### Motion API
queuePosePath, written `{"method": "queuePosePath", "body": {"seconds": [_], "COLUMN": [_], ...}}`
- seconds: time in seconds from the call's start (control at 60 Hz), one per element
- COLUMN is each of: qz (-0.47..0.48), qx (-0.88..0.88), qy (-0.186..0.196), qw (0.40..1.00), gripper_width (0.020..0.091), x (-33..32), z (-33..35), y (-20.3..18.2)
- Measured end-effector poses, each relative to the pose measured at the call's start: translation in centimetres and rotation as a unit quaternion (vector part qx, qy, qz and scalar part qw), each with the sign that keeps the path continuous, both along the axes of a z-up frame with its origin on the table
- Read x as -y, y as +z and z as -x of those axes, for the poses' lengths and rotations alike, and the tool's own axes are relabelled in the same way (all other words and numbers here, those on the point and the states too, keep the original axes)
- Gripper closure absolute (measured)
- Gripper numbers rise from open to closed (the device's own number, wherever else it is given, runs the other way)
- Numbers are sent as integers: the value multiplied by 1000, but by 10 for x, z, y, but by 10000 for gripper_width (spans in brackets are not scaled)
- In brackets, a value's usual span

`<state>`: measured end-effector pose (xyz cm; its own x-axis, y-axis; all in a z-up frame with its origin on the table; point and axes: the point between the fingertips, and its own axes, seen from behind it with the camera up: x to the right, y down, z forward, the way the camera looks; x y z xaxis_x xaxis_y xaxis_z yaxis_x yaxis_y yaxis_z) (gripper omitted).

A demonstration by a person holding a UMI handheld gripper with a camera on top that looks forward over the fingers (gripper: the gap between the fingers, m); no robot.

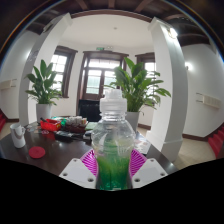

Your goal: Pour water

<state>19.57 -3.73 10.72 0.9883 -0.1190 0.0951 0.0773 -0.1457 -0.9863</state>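
- A clear plastic bottle [113,140] with a white screw cap and ribbed, waisted body stands upright between the fingers; green liquid fills its lower part.
- The gripper [113,166] has its two pale fingers pinching the bottle, the ridged magenta pads [91,161] pressed against both sides.
- Beyond and to the left lies a dark table [55,148], cluttered: a small white cup [18,138], a flat red lid-like disc [37,152], a red bowl-shaped thing [49,126] and dark items too small to tell.
- Two broad-leaved green plants in white pots [44,110] flank dark-framed windows [100,75] at the back.
- To the right of the bottle, bare pale floor [170,140] lies open toward the white wall.
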Motion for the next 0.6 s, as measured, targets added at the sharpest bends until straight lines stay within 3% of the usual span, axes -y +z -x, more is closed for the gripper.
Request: {"method": "queuePosePath", "body": {"seconds": [0.183,0.267,0.4,0.6], "qz": [22,34,26,17], "qx": [128,243,409,619], "qy": [25,60,109,141], "qw": [991,968,906,772], "gripper_width": [751,751,752,749], "x": [-9,-22,-42,-72], "z": [35,71,137,247], "y": [17,29,55,68]}}
